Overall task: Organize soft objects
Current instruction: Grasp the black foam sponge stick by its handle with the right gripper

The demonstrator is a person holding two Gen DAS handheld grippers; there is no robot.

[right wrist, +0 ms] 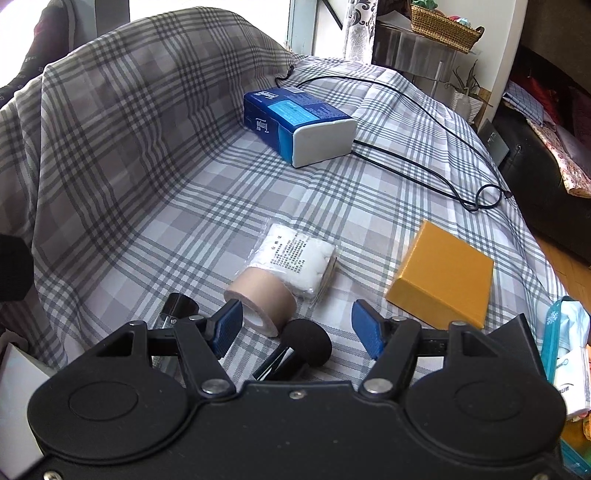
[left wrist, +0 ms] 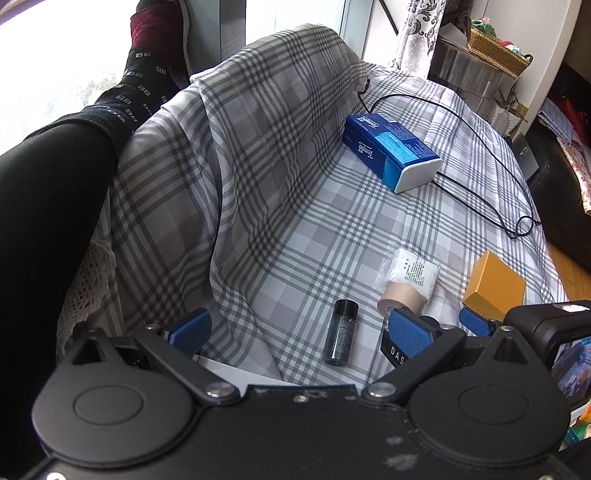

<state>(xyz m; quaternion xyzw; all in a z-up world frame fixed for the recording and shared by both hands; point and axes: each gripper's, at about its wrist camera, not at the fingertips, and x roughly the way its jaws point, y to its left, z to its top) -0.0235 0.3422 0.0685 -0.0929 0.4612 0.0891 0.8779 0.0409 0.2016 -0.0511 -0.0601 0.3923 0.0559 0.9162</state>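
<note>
On the grey plaid cloth lie a white cotton pack, a beige tape roll and a blue tissue pack. My right gripper stands open low over the cloth. The tape roll is just beyond its left pad, and a black foam-headed stick lies between its jaws, untouched. My left gripper is open wide, with a dark bottle lying loose between its fingers. The left wrist view also has the cotton pack, tape roll and tissue pack.
An orange box sits right of the cotton pack. A black cable loops behind the tissue pack. The cloth rises over a hump at the left, beside a dark sleeve. A teal wipes pack and a woven basket are at the right.
</note>
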